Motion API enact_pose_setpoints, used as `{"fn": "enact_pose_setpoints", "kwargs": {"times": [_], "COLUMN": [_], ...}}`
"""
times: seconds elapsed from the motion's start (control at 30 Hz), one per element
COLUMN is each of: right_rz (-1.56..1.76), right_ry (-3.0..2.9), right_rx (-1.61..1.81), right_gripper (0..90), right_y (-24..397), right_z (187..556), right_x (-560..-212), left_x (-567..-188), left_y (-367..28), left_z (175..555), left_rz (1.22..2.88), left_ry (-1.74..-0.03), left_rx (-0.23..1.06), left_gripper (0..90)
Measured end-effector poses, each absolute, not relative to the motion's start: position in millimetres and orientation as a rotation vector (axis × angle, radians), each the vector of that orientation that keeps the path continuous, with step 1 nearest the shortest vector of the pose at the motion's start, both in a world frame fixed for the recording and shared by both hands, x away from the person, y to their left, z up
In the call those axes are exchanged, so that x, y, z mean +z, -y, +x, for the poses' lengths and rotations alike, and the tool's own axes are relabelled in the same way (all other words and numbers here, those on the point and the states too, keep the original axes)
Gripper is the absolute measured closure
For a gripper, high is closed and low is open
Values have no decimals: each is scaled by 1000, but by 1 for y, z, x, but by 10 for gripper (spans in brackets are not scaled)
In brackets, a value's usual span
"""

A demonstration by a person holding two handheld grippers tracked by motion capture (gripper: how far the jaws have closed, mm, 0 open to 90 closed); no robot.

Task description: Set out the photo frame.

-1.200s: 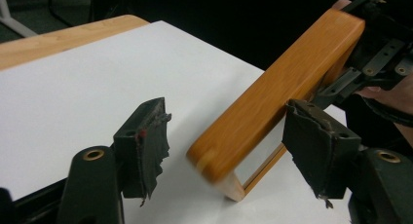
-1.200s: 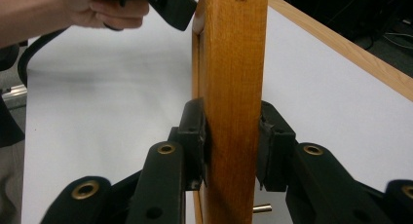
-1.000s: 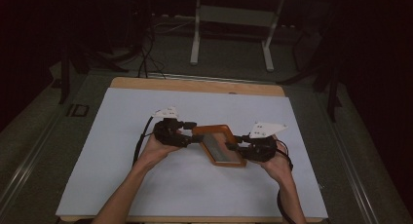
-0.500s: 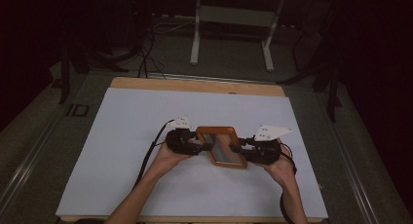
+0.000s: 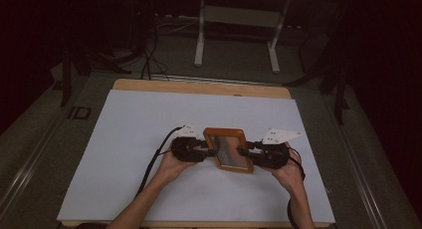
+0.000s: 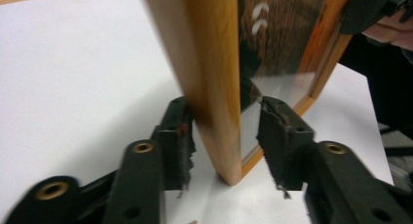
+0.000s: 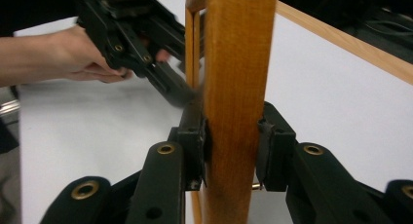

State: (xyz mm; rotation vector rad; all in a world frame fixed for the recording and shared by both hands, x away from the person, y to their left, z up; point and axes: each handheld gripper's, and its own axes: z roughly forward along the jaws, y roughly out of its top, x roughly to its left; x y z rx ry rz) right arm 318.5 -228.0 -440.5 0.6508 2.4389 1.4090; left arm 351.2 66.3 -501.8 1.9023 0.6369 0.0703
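Observation:
A wooden picture frame (image 5: 229,152) with a glass front is held up between my two grippers over the white table. My right gripper (image 5: 245,153) is shut on the frame's right rail; its pads press both faces of the wood (image 7: 238,48) at the right gripper (image 7: 233,136). My left gripper (image 5: 209,152) straddles the frame's left rail (image 6: 209,63). Its jaws have just been closing. In the left gripper view the left gripper (image 6: 224,131) has one pad against the wood, while the other stands a little off the glass side.
The white tabletop (image 5: 149,129) has a wooden strip along its far edge (image 5: 199,87). Beyond it, on the dark floor, stand a metal stand (image 5: 239,15) and cables (image 5: 149,64). The person's forearms come in from the near edge.
My left gripper has moved right to the frame's left rail, and its jaws have narrowed around it. The right gripper has kept its grip and place.

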Motion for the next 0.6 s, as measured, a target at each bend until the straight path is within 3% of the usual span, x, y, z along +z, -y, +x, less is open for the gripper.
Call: {"fn": "enact_pose_setpoints", "kwargs": {"times": [0.2, 0.37, 0.6], "right_rz": [693, 666, 631], "right_ry": [-2425, -2434, -2444], "right_rx": [1460, 1444, 1446], "right_gripper": [682, 683, 684], "right_y": [237, 236, 236], "right_z": [319, 319, 318], "right_x": [-446, -445, -445], "left_x": [-502, -505, -506], "left_y": [-66, -67, -61], "left_z": [354, 361, 363], "left_rz": [1891, 1863, 1845], "left_ry": [-624, -639, -578], "left_rx": [46, 2, -46], "left_gripper": [636, 379, 333]}}
